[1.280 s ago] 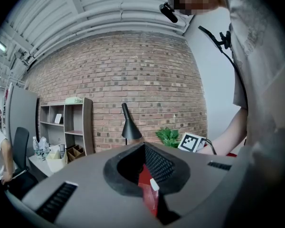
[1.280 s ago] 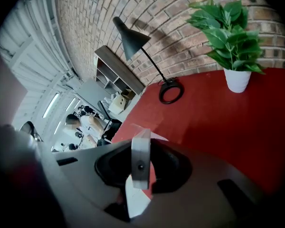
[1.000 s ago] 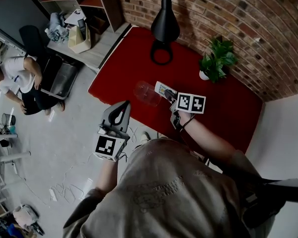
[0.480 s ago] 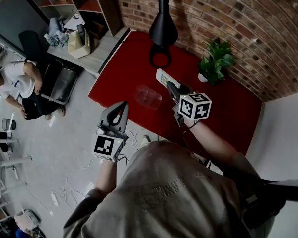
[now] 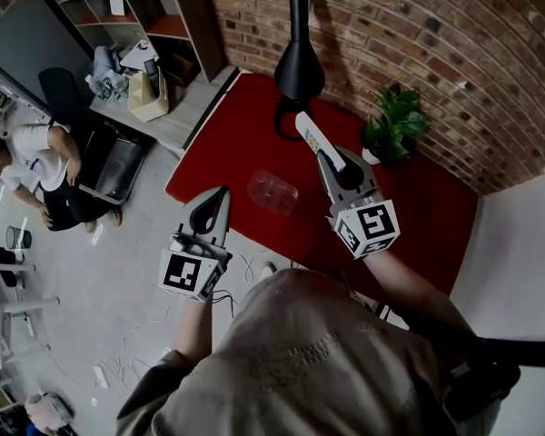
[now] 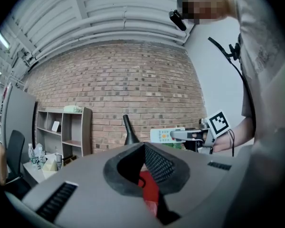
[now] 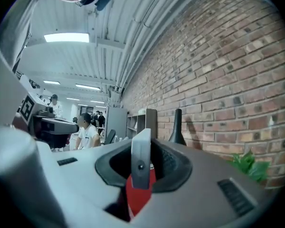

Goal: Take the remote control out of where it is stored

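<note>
The white remote control is up in the air above the red table, with my right gripper shut on its near end. Seen edge-on in the right gripper view, the remote stands between the pads. The left gripper view shows the remote sticking out leftward from the right gripper. A clear plastic jar lies on its side on the table, below and left of the remote. My left gripper hovers by the table's near edge, its jaws together with nothing between them.
A black cone-shaped lamp and a potted plant stand at the table's far side against the brick wall. A shelf unit and a cluttered desk sit far left, where a seated person is.
My right gripper has lifted the remote away from the jar's mouth and swung it up toward the lamp. The left gripper has barely moved.
</note>
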{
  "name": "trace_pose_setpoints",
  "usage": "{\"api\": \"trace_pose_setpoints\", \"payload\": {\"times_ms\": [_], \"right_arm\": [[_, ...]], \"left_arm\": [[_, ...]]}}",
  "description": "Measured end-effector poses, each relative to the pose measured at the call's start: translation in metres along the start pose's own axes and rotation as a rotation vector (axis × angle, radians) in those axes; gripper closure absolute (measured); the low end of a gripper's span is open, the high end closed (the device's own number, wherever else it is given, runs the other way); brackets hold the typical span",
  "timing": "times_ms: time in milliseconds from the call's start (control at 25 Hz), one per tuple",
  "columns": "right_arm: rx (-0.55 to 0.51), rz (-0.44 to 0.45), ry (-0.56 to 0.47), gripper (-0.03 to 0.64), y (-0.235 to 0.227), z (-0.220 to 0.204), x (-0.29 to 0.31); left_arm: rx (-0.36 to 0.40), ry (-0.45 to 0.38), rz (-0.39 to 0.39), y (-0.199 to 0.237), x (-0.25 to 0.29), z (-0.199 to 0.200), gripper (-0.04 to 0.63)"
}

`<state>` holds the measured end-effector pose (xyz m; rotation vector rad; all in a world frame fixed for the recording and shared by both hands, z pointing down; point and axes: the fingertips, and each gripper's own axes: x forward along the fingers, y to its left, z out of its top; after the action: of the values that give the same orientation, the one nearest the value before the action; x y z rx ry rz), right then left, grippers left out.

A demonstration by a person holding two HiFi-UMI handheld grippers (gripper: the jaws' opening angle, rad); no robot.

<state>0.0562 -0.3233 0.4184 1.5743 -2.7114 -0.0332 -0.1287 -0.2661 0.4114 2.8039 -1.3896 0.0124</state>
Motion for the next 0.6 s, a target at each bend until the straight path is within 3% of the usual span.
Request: {"api": "trace_pose_setpoints", "payload": {"times_ms": [200, 280, 360, 600], "right_arm": [[-0.078, -0.018, -0.142, 0.535, 0.005, 0.049, -0.023], [-0.121, -0.032, -0.179, 0.535, 0.005, 0.058, -0.030], [-0.139, -0.044, -0.204, 0.535, 0.002, 0.063, -0.036], [-0.176, -0.078, -0.235, 0.535, -0.008, 0.061, -0.057]], "left_arm": [[-0.034, 0.016, 0.079, 0.024, -0.005, 0.005, 0.591], [0.002, -0.044, 0.059, 0.025, -0.003, 0.018, 0.591], [0.033, -0.089, 0.044, 0.025, -0.001, 0.028, 0.591], [0.057, -0.119, 0.084, 0.033, -0.004, 0.032, 0.591]]}}
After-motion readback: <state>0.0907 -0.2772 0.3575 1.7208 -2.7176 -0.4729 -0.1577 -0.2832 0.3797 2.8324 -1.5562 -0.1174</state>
